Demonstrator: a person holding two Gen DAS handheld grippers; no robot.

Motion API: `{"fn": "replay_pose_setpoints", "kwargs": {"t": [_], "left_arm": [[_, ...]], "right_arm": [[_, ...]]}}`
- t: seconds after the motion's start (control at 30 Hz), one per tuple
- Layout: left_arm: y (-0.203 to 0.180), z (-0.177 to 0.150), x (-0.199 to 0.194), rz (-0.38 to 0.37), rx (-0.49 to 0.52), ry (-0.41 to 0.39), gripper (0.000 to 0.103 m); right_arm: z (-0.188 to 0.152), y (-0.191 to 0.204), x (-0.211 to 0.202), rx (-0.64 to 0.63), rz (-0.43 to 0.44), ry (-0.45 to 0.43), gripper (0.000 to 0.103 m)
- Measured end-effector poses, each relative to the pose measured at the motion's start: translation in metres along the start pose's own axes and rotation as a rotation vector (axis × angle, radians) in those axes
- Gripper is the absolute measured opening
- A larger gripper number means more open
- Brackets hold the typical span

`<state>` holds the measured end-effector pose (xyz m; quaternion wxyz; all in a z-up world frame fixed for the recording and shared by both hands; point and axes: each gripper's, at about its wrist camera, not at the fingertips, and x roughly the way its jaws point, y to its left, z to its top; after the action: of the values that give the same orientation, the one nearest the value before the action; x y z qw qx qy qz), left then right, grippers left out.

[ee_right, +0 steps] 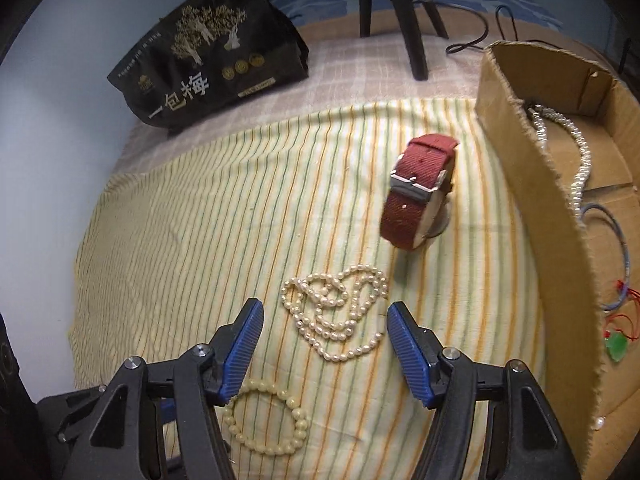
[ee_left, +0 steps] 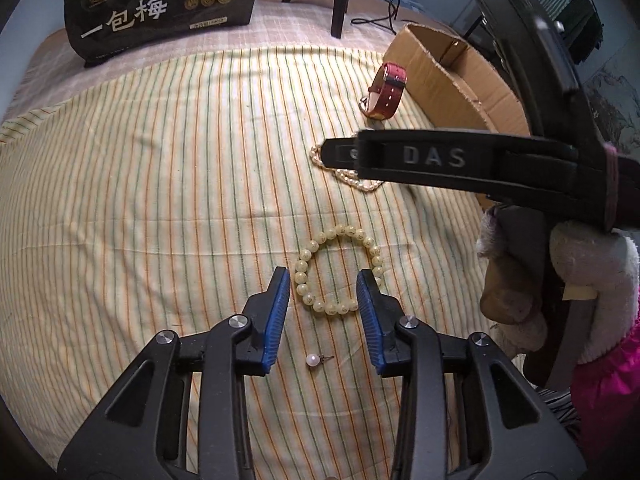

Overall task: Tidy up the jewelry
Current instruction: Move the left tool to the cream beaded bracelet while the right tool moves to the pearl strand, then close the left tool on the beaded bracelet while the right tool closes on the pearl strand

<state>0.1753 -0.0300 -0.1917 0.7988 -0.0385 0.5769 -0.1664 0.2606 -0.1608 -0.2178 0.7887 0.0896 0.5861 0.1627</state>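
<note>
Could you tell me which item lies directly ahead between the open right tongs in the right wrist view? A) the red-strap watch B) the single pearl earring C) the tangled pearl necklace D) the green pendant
C: in the right wrist view, the tangled pearl necklace lies on the striped cloth between the open right tongs, while the red-strap watch stands farther off, near the cardboard box.
</note>
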Motion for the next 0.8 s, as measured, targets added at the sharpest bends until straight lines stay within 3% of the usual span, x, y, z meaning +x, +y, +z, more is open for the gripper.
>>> {"fn": "replay_pose_setpoints", "kwargs": {"t": [0.2, 0.47, 0.6, 0.8], "left_arm": [[0.000, 0.002, 0.013, 0.008, -0.014, 0.012, 0.031], [-0.002, 0.006, 0.032, 0.032, -0.003, 0.032, 0.031], [-0.006, 0.006, 0.039, 0.060, 0.024, 0.026, 0.029], [-0.009, 0.006, 0.042, 0.114, 0.042, 0.018, 0.016]], "right_arm": [[0.005, 0.004, 0.011, -0.013, -0.041, -0.008, 0.067], [0.005, 0.021, 0.024, -0.129, -0.147, 0.013, 0.066], [0.002, 0.024, 0.024, -0.170, -0.190, 0.010, 0.054], [0.001, 0.016, 0.016, -0.184, -0.209, -0.002, 0.031]]}}
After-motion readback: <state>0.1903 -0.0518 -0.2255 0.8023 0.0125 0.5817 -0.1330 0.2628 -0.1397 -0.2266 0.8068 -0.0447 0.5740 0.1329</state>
